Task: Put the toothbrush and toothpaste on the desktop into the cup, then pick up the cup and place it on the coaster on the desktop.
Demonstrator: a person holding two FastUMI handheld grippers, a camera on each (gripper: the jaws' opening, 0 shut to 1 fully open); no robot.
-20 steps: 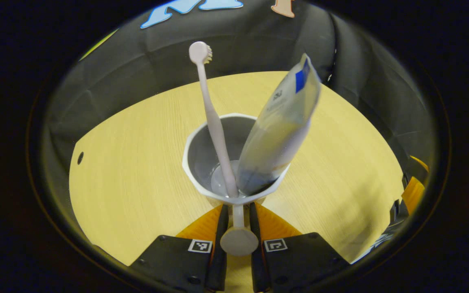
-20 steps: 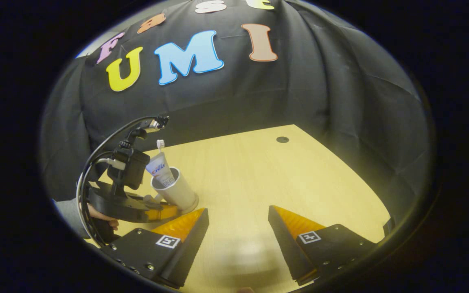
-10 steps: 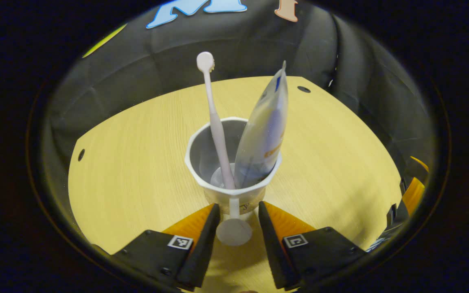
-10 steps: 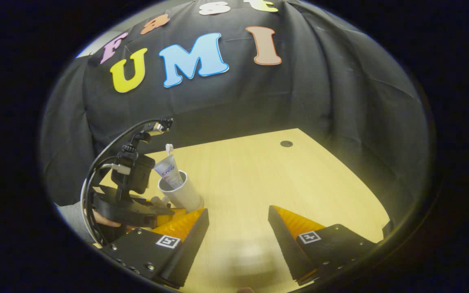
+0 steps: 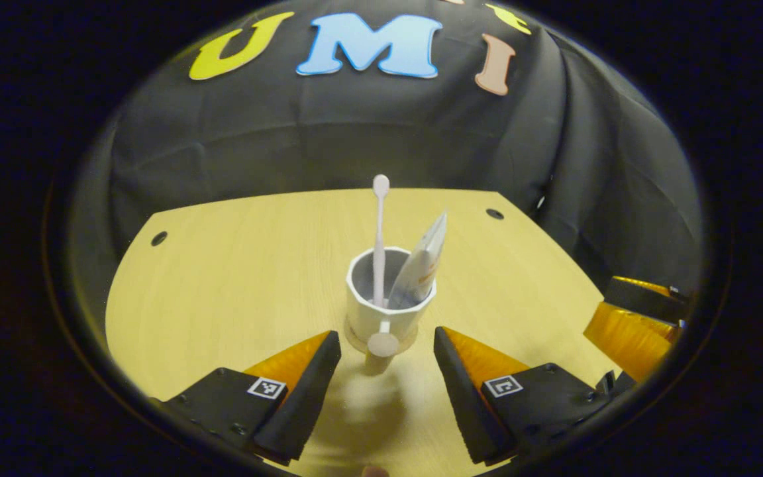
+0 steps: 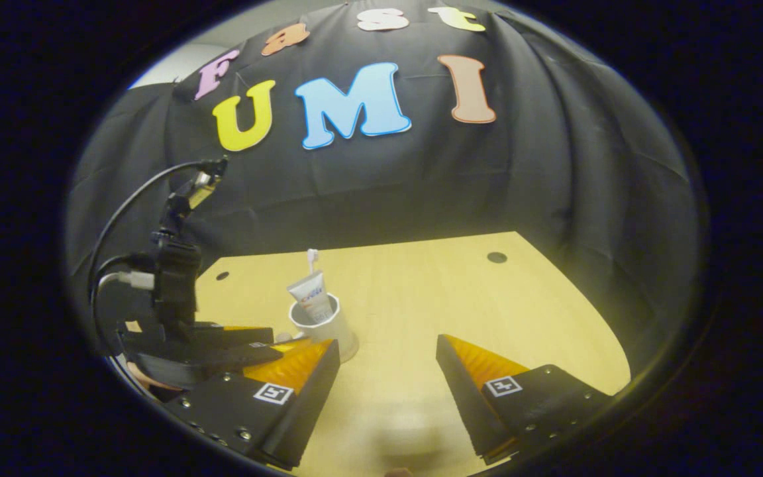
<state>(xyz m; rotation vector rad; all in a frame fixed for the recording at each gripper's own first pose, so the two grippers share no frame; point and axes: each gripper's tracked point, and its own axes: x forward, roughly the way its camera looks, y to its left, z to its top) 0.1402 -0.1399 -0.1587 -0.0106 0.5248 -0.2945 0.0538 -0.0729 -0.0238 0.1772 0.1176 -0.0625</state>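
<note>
The cup is sitting on the worktop just ahead of the wide-spread left tongs, untouched; the right tongs are gaping too.

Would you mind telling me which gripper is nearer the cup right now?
Left. The left gripper is open with the cup just ahead between its fingers; the right gripper sits farther off, the cup ahead to its left.
</note>
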